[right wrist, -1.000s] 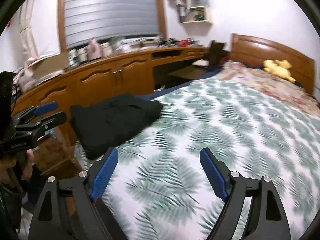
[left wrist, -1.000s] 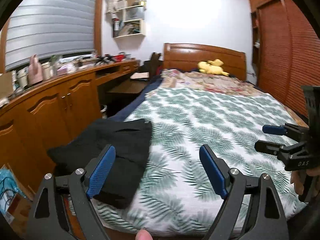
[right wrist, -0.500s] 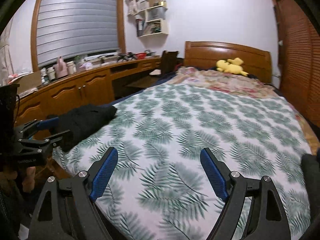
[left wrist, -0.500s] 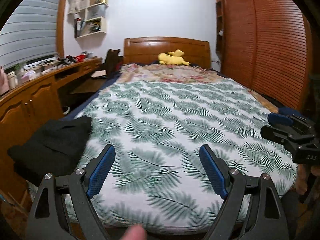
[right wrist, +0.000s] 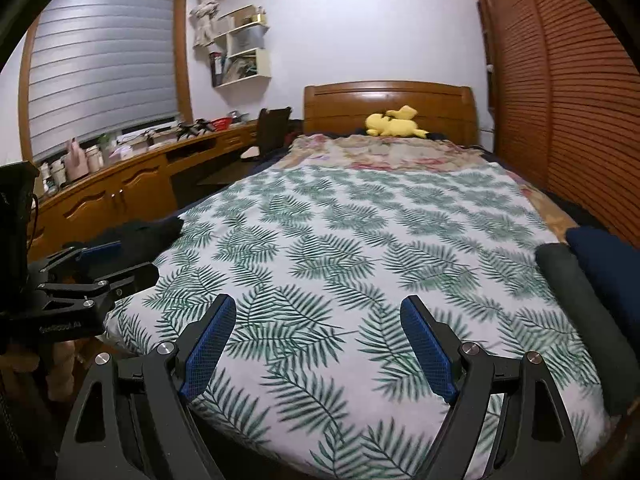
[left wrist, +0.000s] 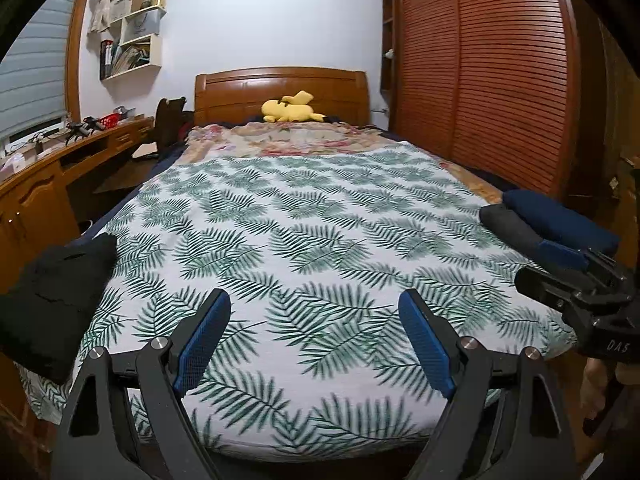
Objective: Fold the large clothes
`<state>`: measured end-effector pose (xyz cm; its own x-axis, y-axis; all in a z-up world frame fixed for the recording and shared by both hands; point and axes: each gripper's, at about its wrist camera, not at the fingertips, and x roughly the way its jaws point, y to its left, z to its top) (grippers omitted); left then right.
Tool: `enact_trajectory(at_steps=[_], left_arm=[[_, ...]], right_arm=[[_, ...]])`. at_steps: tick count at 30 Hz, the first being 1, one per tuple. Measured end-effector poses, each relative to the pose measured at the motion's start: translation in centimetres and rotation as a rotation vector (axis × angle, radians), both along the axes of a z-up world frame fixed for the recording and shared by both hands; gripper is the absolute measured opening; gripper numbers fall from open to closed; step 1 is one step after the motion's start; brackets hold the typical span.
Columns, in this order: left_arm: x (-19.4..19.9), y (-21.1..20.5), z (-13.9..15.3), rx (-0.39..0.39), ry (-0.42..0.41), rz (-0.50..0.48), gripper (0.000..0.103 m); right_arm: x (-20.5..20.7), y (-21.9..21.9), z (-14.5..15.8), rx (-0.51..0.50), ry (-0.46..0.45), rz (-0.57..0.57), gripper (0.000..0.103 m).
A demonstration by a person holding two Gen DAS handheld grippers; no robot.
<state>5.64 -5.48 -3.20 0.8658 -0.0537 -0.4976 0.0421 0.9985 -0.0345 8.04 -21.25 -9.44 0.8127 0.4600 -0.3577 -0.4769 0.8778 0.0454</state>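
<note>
- The bed fills both views, covered by a white spread printed with green fern leaves; a floral cover lies across its far part below the wooden headboard.
- The task's things lie at the bed's near corners. A black folded garment sits on the near left corner, its lower edge hanging just past the mattress; in the right wrist view only a dark sliver of it shows behind the other tool.
- On the near right edge lie a grey roll of cloth and a navy folded piece touching side by side, the navy one nearer the wardrobe. Both are cut off by the lens rim, so what kind of garments they are cannot be told.
- A slatted wooden wardrobe stands along the right wall.
- A long wooden table with cupboard doors runs under the window blind on the left, crowded with small bottles and clutter too small to name.
- The left tongs stand wide apart over the spread, nothing between them.
- The right tongs likewise gape wide and empty above the near end of the bed.
- A yellow plush toy lies against the headboard.
</note>
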Motion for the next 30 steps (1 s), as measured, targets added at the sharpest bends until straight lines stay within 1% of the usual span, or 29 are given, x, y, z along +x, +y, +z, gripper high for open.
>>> enact_trajectory(at_steps=[3, 8, 12, 16, 23, 30], left_arm=[[-0.7, -1.0, 1.1, -0.001, -0.02, -0.018, 0.086], [-2.0, -1.9, 3.3, -0.008, -0.07, -0.046, 0.086], [-2.6, -2.0, 4.7, -0.013, -0.095, -0.045, 0.086], [-3.5, -1.9, 6.2, -0.015, -0.122, -0.038, 0.086], [-5.0, -1.1, 7.8, -0.021, -0.163, -0.013, 0.086], [-5.8, -0.6, 8.2, -0.021, -0.184, 0.009, 0.086]], right_arm=[[-1.1, -0.7, 0.7, 0.007, -0.017, -0.028, 0.085], [-3.1, -1.8, 1.9, 0.033, -0.051, -0.043, 0.085], [-4.6, -2.4, 2.5, 0.043, -0.072, -0.054, 0.086], [-5.6, -2.8, 3.0, 0.069, -0.095, -0.054, 0.088], [-6.3, -3.5, 3.1, 0.083, -0.14, -0.087, 0.089], [-6.8, -3.9, 2.8, 0.089, -0.165, -0.112, 0.089]])
